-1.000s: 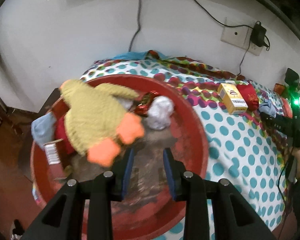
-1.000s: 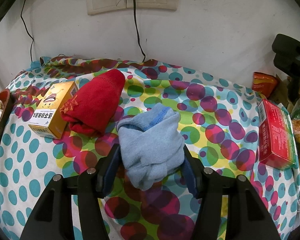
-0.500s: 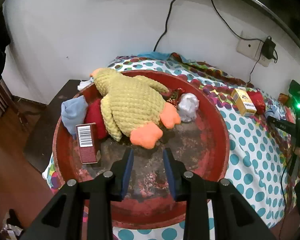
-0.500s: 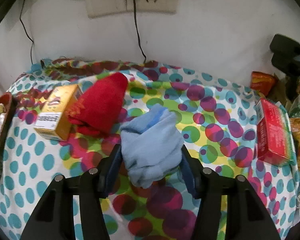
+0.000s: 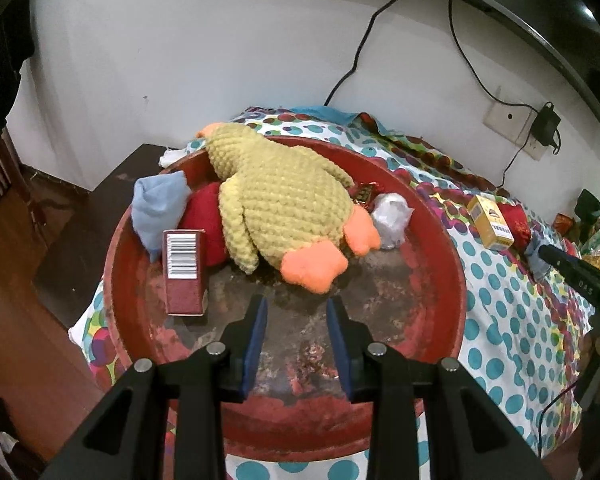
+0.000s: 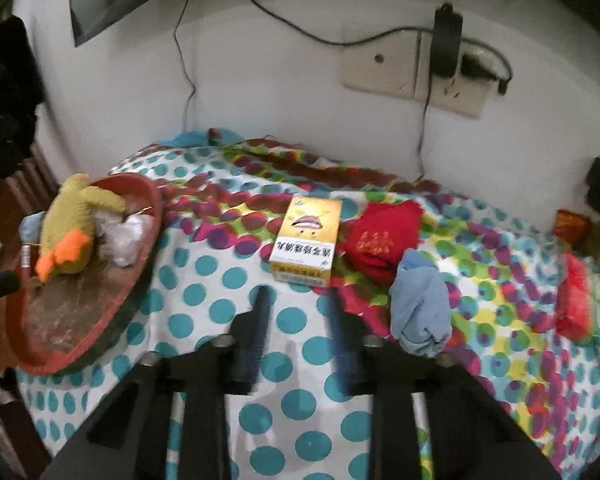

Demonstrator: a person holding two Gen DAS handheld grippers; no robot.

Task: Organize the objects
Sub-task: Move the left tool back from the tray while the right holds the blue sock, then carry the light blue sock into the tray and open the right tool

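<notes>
Polka-dot table [image 6: 204,312] first. The big red tray [image 5: 440,280] looks like the collecting spot, sitting right beneath the left claw [image 5: 296,312], which is slack and empty. A knitted plush duck [image 5: 284,208] sprawls just ahead of it. The right claw [image 6: 296,300] is clenched on nothing. The yellow box [image 6: 306,240] lies dead ahead, and the rolled pale-blue sock [image 6: 420,312] lies limp just to its right, probably next for the tray.

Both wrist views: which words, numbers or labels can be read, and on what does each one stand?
"DAS": on the right gripper, in the left wrist view.
Red box: a barcode, digits too small to read.
Yellow box: Chinese print, too blurred to read.
Red cloth: gold characters, too blurred to read.
</notes>
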